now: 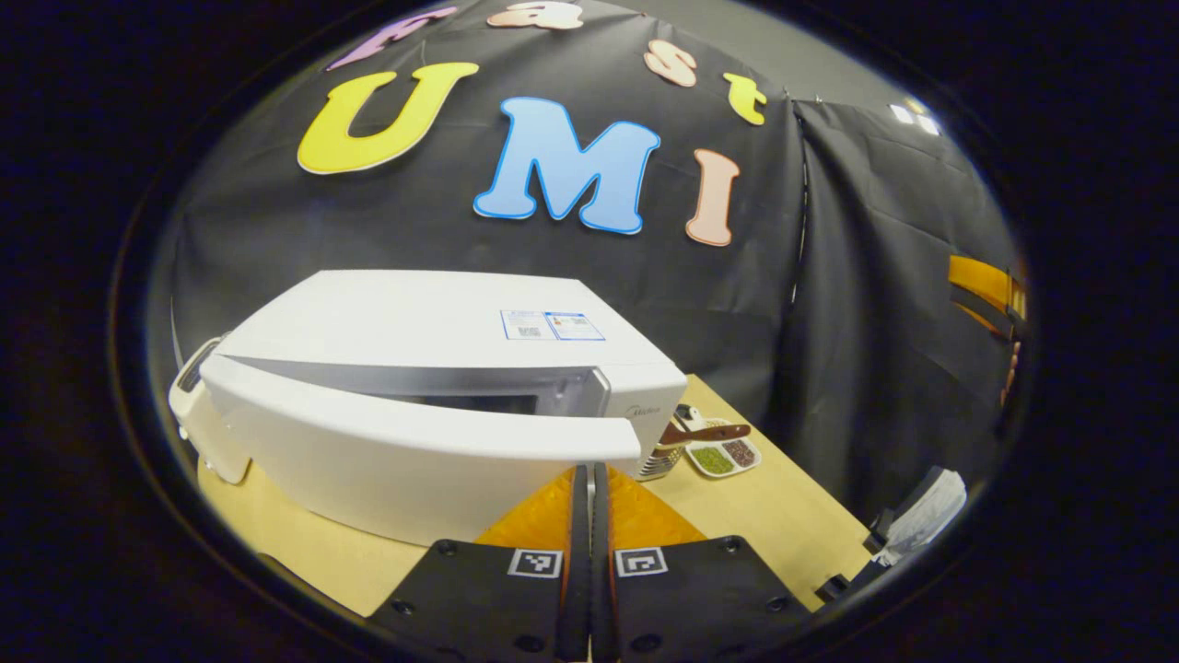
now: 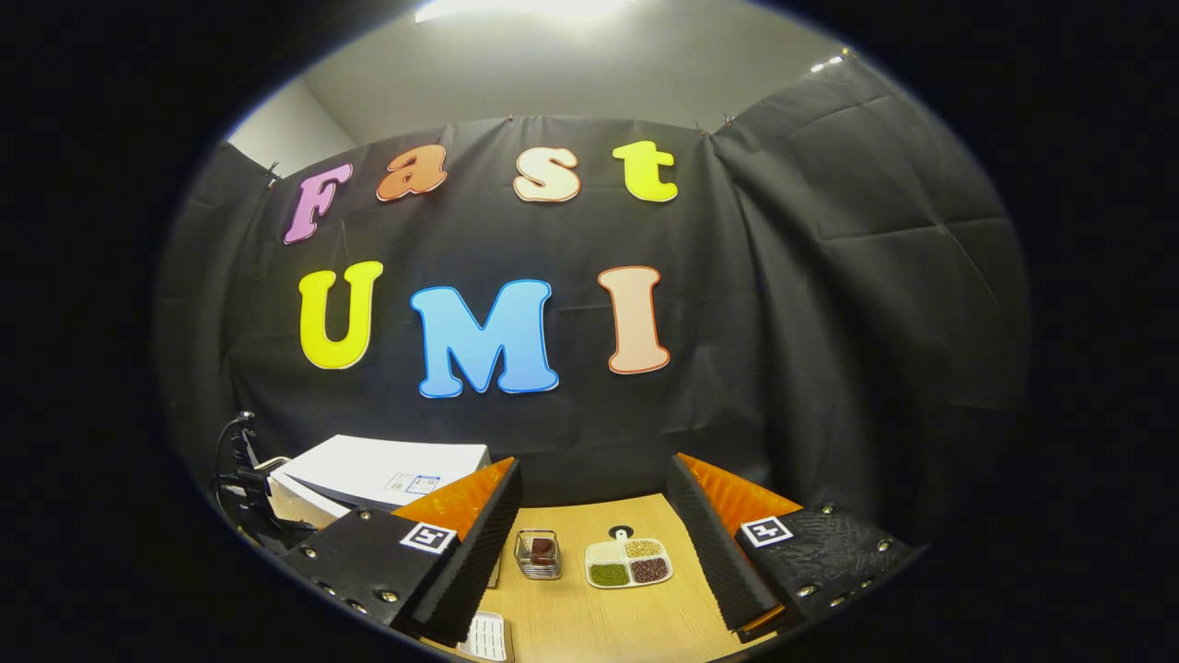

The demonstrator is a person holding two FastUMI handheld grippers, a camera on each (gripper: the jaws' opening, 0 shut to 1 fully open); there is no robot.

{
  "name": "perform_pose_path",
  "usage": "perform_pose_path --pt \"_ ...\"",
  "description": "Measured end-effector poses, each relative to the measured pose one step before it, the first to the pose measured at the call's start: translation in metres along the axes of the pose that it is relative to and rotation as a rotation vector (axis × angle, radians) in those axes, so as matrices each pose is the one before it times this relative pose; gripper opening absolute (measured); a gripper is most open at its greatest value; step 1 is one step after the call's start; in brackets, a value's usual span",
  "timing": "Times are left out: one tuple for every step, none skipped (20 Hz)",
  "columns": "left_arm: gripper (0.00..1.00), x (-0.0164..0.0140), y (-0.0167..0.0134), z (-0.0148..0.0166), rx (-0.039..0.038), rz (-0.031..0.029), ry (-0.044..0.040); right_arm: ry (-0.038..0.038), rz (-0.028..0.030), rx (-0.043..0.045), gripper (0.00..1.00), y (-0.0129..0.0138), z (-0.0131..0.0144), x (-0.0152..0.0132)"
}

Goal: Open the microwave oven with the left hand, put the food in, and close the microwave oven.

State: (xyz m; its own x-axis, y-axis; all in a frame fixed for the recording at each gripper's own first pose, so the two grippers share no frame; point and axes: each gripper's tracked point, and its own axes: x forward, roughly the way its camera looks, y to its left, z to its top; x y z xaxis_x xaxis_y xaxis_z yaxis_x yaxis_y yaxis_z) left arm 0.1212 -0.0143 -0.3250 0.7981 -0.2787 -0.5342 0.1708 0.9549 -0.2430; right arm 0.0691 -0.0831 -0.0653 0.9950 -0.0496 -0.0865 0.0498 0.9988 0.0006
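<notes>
The white microwave stands on the wooden table with its door swung a little ajar, a dark gap showing behind it. My left gripper is shut with nothing visible between its fingers, its tips just under the door's free end. A divided white plate of beans and grains lies on the table to the microwave's right, ahead of my right gripper, which hangs open and holds nothing. The plate and the microwave appear in both views.
A small wire basket with something dark inside stands left of the plate. A white gridded object lies at the table's near edge. A gloved hand with the other gripper hovers past the table's right side. Black cloth walls close the back and right.
</notes>
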Motion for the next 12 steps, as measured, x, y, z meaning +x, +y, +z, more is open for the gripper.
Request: perform_pose_path --pt "0.07 0.004 0.00126 0.00124 0.00076 0.00938 -0.00174 0.00121 -0.00045 0.00748 0.96 -0.00001 0.00128 0.00056" --pt "0.07 0.00482 0.00138 0.00314 -0.0011 0.00621 -0.00023 -0.00184 -0.002 0.00758 0.96 -0.00046 0.00127 0.0011" --pt "0.07 0.00302 -0.00006 0.00098 -0.00173 0.00281 -0.00165 -0.0052 -0.00302 0.00631 0.96 0.00049 0.00279 0.00194" --pt "0.07 0.00379 0.00072 0.00112 -0.00119 0.0005 -0.00032 -0.00348 -0.00413 0.00373 0.96 -0.00091 0.00084 0.00116" --pt "0.06 0.00366 -0.00013 0.00162 -0.00042 0.00171 -0.00145 -0.00142 -0.0028 0.00108 0.96 -0.00058 0.00158 0.00245" --pt "0.07 0.00168 0.00067 0.00185 -0.00264 0.0006 0.00009 -0.00242 -0.00141 0.00059 0.96 -0.0009 0.00012 0.0006" --pt "0.07 0.00245 0.00071 -0.00005 -0.00455 0.00029 -0.00011 0.0003 -0.0028 0.00021 0.96 -0.00102 0.00081 0.00124" --pt "0.07 0.00181 0.00061 0.00076 -0.0039 -0.00027 0.00019 0.00283 -0.00198 0.00231 0.96 -0.00004 -0.00089 0.00207" --pt "0.07 0.00128 0.00185 0.00103 -0.00278 0.00371 0.00105 0.0041 0.00033 0.00529 0.96 0.00046 -0.00187 0.00167" --pt "0.07 0.00304 0.00213 0.0001 -0.00299 0.00612 0.00522 0.00437 0.00086 0.00649 0.96 0.0019 -0.00133 0.0009" --pt "0.07 0.00201 0.00109 0.00127 -0.00651 0.00373 0.00067 0.00523 0.00048 0.00512 0.96 0.00121 -0.00157 0.00137" --pt "0.07 0.00192 0.0007 0.00185 -0.00684 0.00291 0.00022 0.00372 0.00115 0.00278 0.96 0.00116 -0.00198 0.0013"
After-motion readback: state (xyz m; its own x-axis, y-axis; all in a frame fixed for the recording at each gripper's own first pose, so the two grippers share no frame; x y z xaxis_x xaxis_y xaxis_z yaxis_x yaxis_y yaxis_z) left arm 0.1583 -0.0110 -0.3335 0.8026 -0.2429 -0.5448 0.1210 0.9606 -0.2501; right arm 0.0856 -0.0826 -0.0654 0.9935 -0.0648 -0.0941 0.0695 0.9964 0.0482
